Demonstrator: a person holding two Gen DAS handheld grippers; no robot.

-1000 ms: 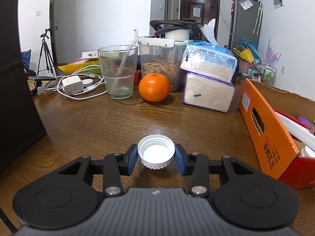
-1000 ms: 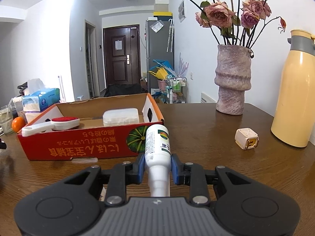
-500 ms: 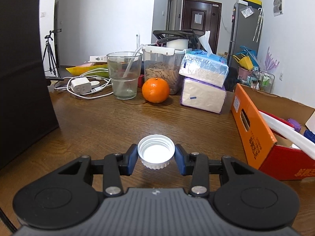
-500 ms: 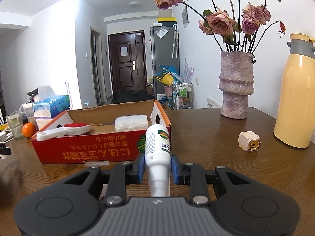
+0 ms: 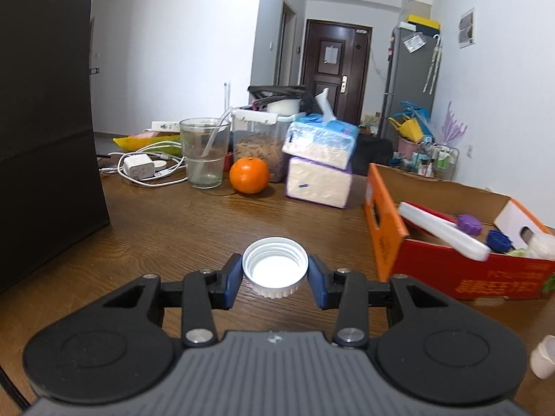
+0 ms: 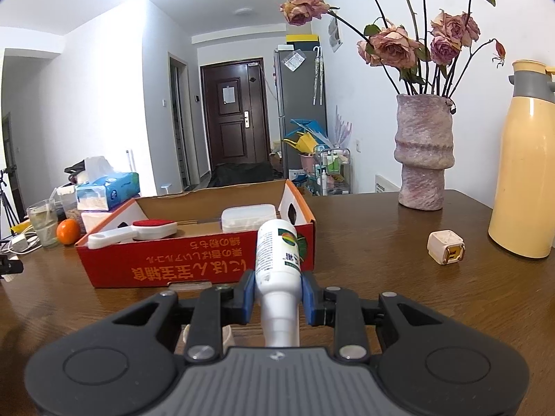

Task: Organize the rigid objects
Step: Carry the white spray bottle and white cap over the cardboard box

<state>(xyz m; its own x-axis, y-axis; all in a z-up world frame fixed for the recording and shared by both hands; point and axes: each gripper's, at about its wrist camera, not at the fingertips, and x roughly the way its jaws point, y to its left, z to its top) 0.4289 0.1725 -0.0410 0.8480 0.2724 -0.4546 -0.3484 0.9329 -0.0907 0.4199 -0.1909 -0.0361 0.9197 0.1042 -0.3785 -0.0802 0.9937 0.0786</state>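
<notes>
Left claw (image 5: 275, 275) is closed on a white cap (image 5: 275, 266), open side up, both blue pads against its ribbed rim; whether the cap rests on the table (image 5: 194, 228) or is lifted can't be told from this angle. Right claw (image 6: 277, 293) is clamped on a white bottle (image 6: 277, 267) at its shoulder, neck pointing back toward the camera, base pointing fwd; the neck end disappears behind the claw body, so the mouth is hidden. Its label is partly turned away & unreadable. Ahead of the bottle sits a red-orange cardboard box (image 6: 194, 267) w/ upside-down print on its front wall. Inside it: a white brush w/ red pad (image 6: 138, 232) and a white lidded container (image 6: 248, 216), lower part hidden by the box wall. In the left view the same box is cut off by the frame's right side; a purple cap (image 5: 468, 223) and a blue cap (image 5: 497, 239) show in it, other bits there too blurred to name. A small white item (image 5: 543, 357) at the lower right edge is half cropped. Under the right claw's left linkage a pale round thing (image 6: 225, 334) peeks out, mostly hidden. An orange (image 5: 249, 175) and a glass (image 5: 204, 152) stand far back on the table.
</notes>
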